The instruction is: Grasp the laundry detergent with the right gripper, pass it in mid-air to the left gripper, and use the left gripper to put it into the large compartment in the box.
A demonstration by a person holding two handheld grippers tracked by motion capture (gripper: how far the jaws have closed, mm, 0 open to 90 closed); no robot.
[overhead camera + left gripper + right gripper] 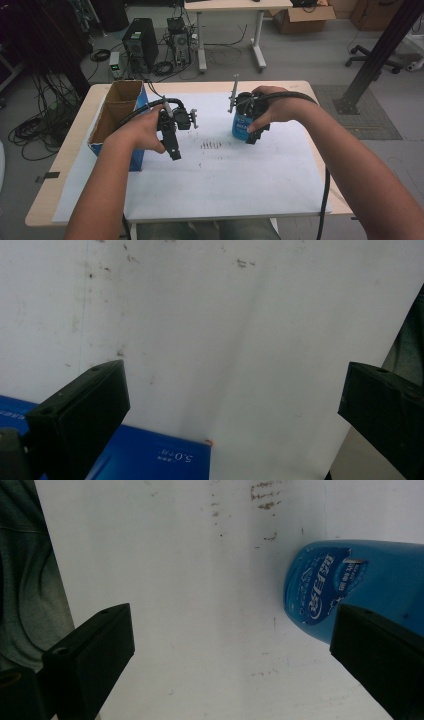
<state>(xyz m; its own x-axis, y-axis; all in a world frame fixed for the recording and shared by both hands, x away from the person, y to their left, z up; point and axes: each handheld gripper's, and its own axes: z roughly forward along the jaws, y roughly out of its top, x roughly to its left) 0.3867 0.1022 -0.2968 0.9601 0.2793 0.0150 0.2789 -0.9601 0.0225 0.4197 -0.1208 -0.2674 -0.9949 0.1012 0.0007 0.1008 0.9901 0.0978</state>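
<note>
A blue bottle (240, 128) with a printed label stands upright on the white paper (225, 175), right of the middle. My right gripper (253, 139) hovers just beside it, pointing down and open. In the right gripper view the blue bottle (345, 575) lies against the right jaw's outer side, and the right gripper (230, 625) has only bare paper in its gap. My left gripper (175, 154) hangs open above the paper, close to the open cardboard box (107, 117) with blue sides. The left gripper (232, 385) has nothing between its jaws, and the box's blue wall (150, 455) lies below them.
The paper covers most of the wooden table (65, 150). Faint dark marks (211, 145) sit on the paper between the two grippers. Beyond the far edge, computers (140, 42) and cables rest on the floor near another table's leg (201, 40). A black slanted post (380, 55) stands at the right.
</note>
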